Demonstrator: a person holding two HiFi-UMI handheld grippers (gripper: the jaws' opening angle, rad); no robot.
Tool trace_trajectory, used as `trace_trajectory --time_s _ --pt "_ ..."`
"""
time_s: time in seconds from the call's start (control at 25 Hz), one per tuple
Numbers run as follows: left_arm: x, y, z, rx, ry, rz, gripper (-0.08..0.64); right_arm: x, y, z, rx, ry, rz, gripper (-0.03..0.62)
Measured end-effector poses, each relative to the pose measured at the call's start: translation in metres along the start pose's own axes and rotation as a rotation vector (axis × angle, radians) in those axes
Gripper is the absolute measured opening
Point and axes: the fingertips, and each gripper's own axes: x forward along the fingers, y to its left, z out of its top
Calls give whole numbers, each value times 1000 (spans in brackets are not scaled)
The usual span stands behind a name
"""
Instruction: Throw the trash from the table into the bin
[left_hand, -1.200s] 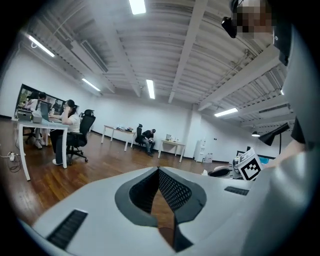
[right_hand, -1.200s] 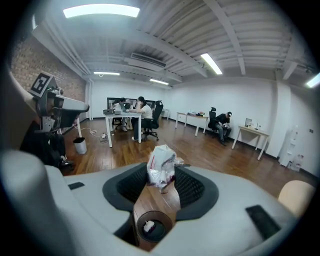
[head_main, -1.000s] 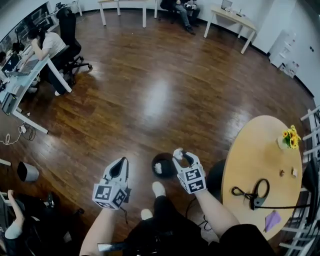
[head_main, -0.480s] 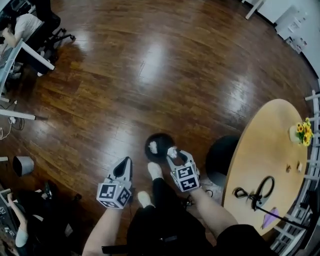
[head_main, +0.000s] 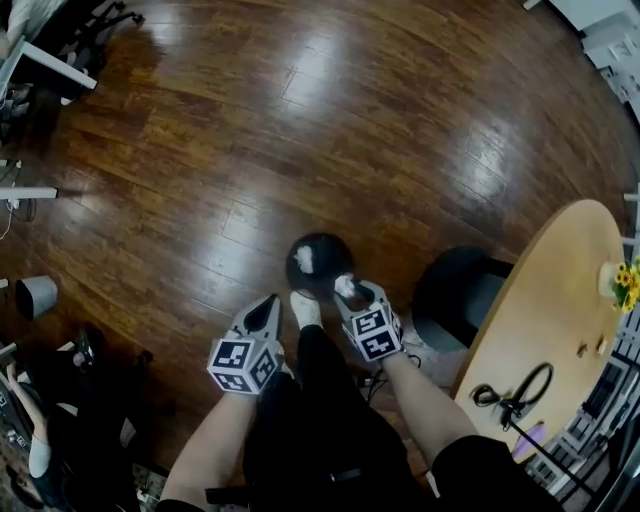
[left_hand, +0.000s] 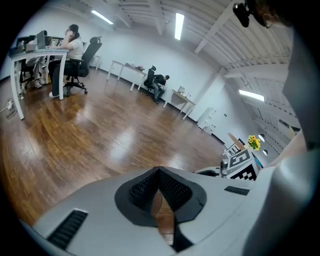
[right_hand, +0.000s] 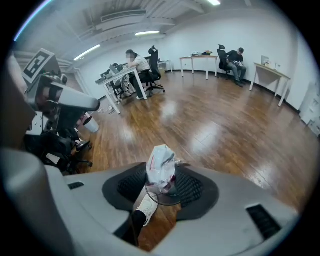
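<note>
Though beside the bin, a white shoe.

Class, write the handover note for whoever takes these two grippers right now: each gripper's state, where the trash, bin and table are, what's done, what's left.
Left gripper: shut, empty, beside the person's leg.
Right gripper: shut on a crumpled white wrapper, held at the rim of the black bin on the floor.
Done: one white piece already lies in the bin.
Left: drop the wrapper; the table holds a purple paper and small bits, possibly trash.
</note>
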Motion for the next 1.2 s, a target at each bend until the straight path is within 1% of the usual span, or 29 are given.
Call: trace_trajectory --time_s 0.08,0.16,0.2,0.24,0.36,0.44,0.52,0.56,0.6,0.68,0.8,0.88,1.04,1.08,1.16,1.2 --pt "-3 0 -2 -11 -1 -2 0 10 0 -3 11 12 16 198" --pt "-7 6 -5 -25 -2 12 0 18 0 -1 33 7 22 239" --pt "-8 11 -5 -33 -2 22 0 19 0 1 41 0 18 269" --pt "-10 16 -6 -39 -1 31 0 20 1 4 47 -8 14 282" --pt "-13 24 -1 -31 -2 38 0 18 3 13 60 -26 1 282" --pt "-15 19 3 21 4 15 0 14 5 16 81 -40 -1 282" --pt "-16 6 7 110 13 -32 0 6 6 18 113 -69 1 282" --pt "-17 -1 10 141 13 -54 0 0 7 19 129 -86 -4 282" --pt "-19 -5 13 157 10 -68 0 -6 8 19 144 -100 -12 282" --pt "-24 -7 17 154 2 -77 0 -19 10 15 170 -118 -30 282" --pt "-34 -1 28 137 -17 -72 0 -38 12 18 197 -154 -74 236" --pt "-40 2 44 143 -44 -81 0 -51 12 33 212 -206 -100 207" --pt "-60 -5 86 155 -123 -139 0 -92 13 82 235 -384 -145 195" --pt "-69 -10 101 165 -151 -156 0 -108 14 96 239 -431 -163 149" --pt "-94 -22 131 181 -218 -187 0 -145 20 120 240 -524 -196 127" --pt "-108 -27 144 186 -253 -199 0 -165 26 129 234 -568 -210 93"
